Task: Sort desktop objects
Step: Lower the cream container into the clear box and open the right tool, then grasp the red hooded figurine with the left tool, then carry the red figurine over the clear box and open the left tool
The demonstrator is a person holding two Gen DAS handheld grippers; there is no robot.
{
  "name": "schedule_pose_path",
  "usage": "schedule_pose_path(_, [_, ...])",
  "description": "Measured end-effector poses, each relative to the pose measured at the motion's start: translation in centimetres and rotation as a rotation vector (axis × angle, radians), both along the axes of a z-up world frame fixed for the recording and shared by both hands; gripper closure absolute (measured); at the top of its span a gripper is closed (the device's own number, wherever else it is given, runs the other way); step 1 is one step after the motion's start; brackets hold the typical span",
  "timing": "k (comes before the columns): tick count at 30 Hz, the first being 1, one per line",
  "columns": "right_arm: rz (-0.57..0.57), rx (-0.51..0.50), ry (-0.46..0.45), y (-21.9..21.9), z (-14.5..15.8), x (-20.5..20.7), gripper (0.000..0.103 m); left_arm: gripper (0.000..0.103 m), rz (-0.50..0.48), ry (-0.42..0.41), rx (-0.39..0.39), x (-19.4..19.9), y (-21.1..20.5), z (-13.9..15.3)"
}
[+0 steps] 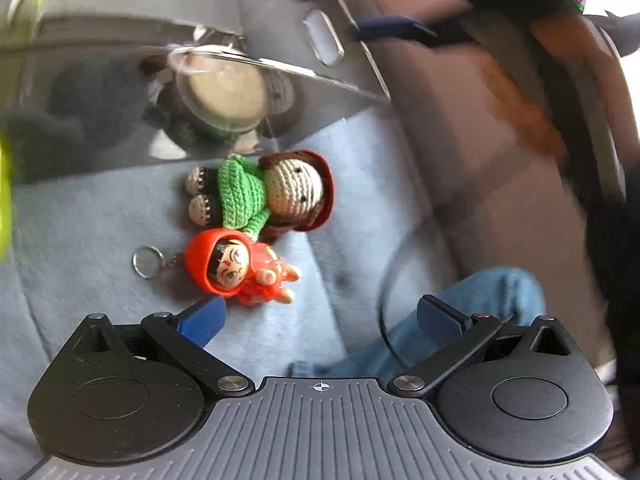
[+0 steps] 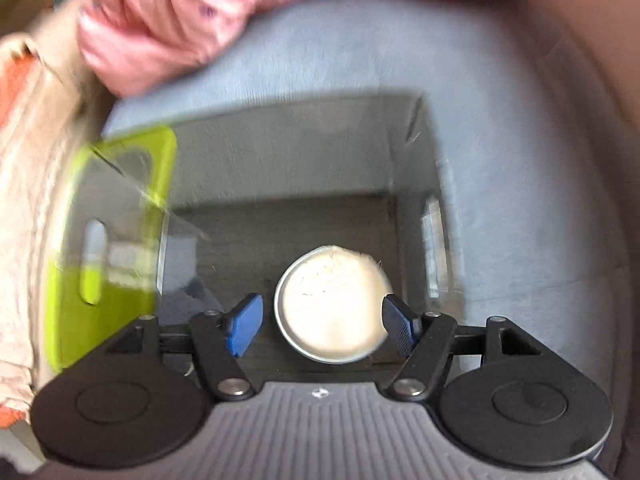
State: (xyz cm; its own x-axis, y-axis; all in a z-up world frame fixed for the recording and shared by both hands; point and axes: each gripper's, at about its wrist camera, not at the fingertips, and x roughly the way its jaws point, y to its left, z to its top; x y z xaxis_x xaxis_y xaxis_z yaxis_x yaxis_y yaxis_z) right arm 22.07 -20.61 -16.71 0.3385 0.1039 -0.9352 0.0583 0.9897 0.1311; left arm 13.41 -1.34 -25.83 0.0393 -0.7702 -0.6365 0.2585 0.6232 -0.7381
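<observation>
A crocheted doll in green (image 1: pixel 260 192) and a red-hooded doll keychain (image 1: pixel 240 270) lie side by side on the light blue cloth (image 1: pixel 80 240). My left gripper (image 1: pixel 320 320) is open and empty just in front of the red doll. A round cream-coloured tin (image 2: pixel 332 304) lies inside a clear smoky storage box (image 2: pixel 304 148); it also shows through the box wall in the left wrist view (image 1: pixel 224 88). My right gripper (image 2: pixel 326 324) is open above the box, its blue pads (image 2: pixel 244 320) either side of the tin without gripping it.
A clear yellow-green box (image 2: pixel 116 216) stands left of the smoky one. Pink fabric (image 2: pixel 180 12) lies behind the boxes. The person's jeans (image 1: pixel 460 312) and brown surface (image 1: pixel 480 140) are to the right of the dolls.
</observation>
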Motion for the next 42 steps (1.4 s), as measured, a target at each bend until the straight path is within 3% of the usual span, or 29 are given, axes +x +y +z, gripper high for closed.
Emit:
schedule_pose_path(3, [-0.034,0.054,-0.164,-2.5,3.3,-4.1,0.029,0.000,0.161,0.098,-0.040,1.2,2.7,-1.3])
schedule_pose_path(6, [-0.099,0.101,-0.374,-6.1,5.6,-9.3,0.019,0.000,0.220,0.090,0.116,1.3,2.4,-1.9])
schedule_pose_path(9, [-0.209,0.068,-0.582,-9.3,5.2,-13.7,0.014,0.000,0.137,0.019,0.309,0.7,-1.4,-2.1])
schedule_pose_path(12, [-0.322,0.032,-0.710,-11.7,3.0,-17.0,0.014,0.000,0.077,0.044,0.359,0.3,-5.1,-2.8])
schedule_pose_path(16, [-0.330,0.090,-0.699,-13.2,1.8,-17.3,0.016,0.000,0.251,0.186,0.437,0.7,-7.6,-4.9])
schedule_pose_path(19, [-0.315,0.137,-0.694,-14.1,1.6,-17.4,0.015,0.002,0.314,0.220,0.477,0.7,-9.8,-5.9])
schedule_pose_path(21, [-0.306,0.156,-0.678,-14.6,1.3,-17.3,0.014,0.022,0.307,0.167,0.539,0.5,-10.9,-5.6])
schedule_pose_path(23, [-0.304,0.185,-0.642,-14.8,0.2,-16.7,0.014,0.026,0.292,0.133,0.556,0.3,-11.2,-5.0])
schedule_pose_path(24, [-0.311,0.211,-0.627,-15.1,-0.1,-16.6,0.014,0.043,0.283,0.130,0.548,0.1,-11.0,-4.7])
schedule_pose_path(26, [-0.334,0.284,-0.599,-15.9,-0.5,-16.5,0.014,0.043,0.255,0.105,0.566,-0.3,-10.6,-3.7])
schedule_pose_path(29, [-0.360,0.407,-0.547,-17.1,-1.2,-16.2,0.013,0.044,0.194,0.007,0.594,-1.4,-10.0,-0.8])
schedule_pose_path(33, [-0.386,0.477,-0.487,-17.7,-1.8,-16.4,0.013,0.044,0.130,-0.066,0.567,-2.7,-8.6,4.3])
schedule_pose_path(37, [-0.389,0.524,-0.496,-17.6,-1.1,-17.2,0.013,0.044,0.112,-0.173,0.519,-2.6,-7.0,11.8])
schedule_pose_path(40, [-0.381,0.583,-0.520,-17.4,-0.3,-17.9,0.011,0.043,0.148,-0.304,0.594,0.7,-6.3,16.5])
schedule_pose_path(42, [-0.363,0.585,-0.547,-16.8,0.2,-18.1,0.008,0.043,0.170,-0.345,0.679,4.4,-6.0,17.5])
